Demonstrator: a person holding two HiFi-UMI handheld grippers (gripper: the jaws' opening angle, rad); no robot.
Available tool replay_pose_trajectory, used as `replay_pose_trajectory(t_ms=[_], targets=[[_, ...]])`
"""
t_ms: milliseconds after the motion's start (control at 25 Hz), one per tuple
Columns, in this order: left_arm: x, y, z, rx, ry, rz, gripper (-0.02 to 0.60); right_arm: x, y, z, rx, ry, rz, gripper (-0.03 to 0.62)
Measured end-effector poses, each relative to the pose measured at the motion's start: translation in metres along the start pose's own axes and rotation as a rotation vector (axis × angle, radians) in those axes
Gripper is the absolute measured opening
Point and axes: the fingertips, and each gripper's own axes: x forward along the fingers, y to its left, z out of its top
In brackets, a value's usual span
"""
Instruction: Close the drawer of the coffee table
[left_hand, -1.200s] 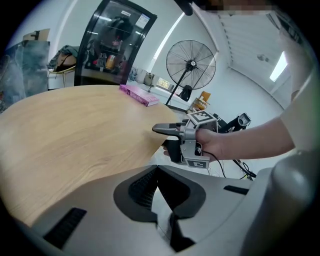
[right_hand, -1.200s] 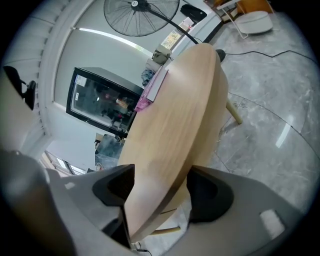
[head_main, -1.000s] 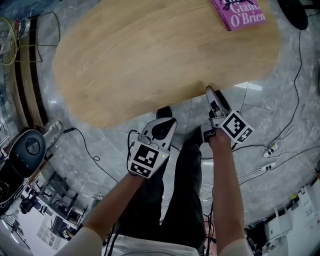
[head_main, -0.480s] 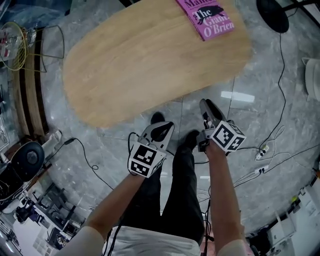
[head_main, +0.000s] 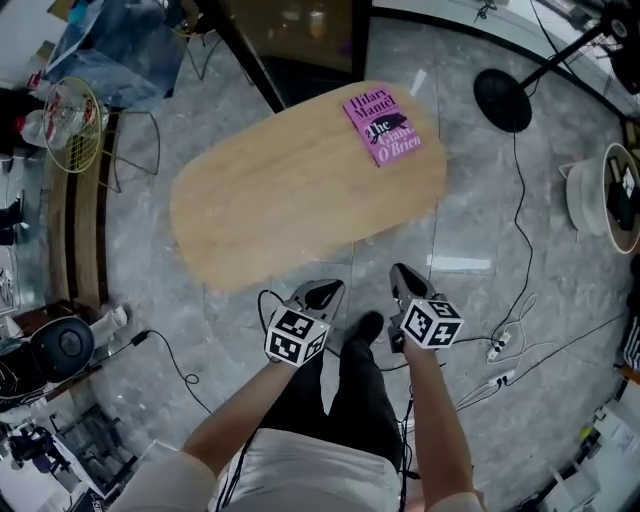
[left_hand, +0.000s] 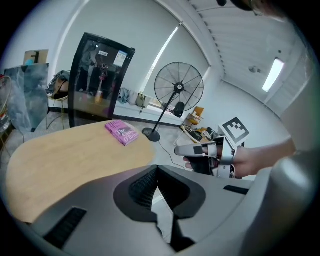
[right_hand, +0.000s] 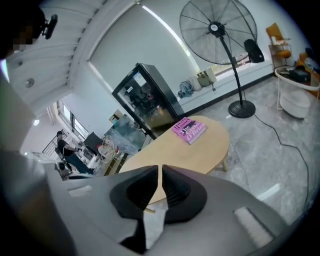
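Observation:
The oval wooden coffee table lies below and ahead of me, with a pink book at its far right end. From above no drawer shows along its near edge. My left gripper hangs in the air short of that edge, jaws together and empty, as the left gripper view confirms. My right gripper is level with it on the right, also off the table. Its jaws have just been closing and now meet with nothing between them. The table and book lie beyond them.
The person's legs and shoes stand between the grippers. Cables and power strips trail over the marble floor at right. A standing fan's base and a black glass cabinet sit beyond the table; wire baskets are at left.
Both grippers have risen and drawn back from the table's near edge, where the right one's tip was. The right jaws have shut. The whole table top now shows, smaller and farther below.

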Motion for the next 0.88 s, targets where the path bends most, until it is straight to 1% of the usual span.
replay_pose_trajectory(t_ms=[120,160,320,520,760,880], targets=[[-0.025,-0.011,0.03,0.023,-0.023,0.009,0.006,-0.026,0.024,0.017,-0.071,0.002,-0.002,0.032],[-0.032,-0.015,0.039,0.032,-0.031,0.014,0.008,-0.034,0.031,0.022,-0.095,0.0,-0.002,0.018],[-0.063,-0.038,0.063,0.067,-0.041,0.015,0.008,-0.069,0.06,0.041,-0.173,-0.013,0.005,0.011],[-0.102,-0.076,0.091,0.119,-0.063,-0.018,0.008,-0.116,0.102,0.067,-0.253,-0.044,0.015,0.011],[-0.146,-0.114,0.129,0.167,-0.137,-0.05,0.008,-0.162,0.144,0.094,-0.378,-0.077,0.013,0.011],[-0.163,-0.13,0.146,0.188,-0.171,-0.065,0.008,-0.183,0.157,0.109,-0.394,-0.1,0.013,0.011]])
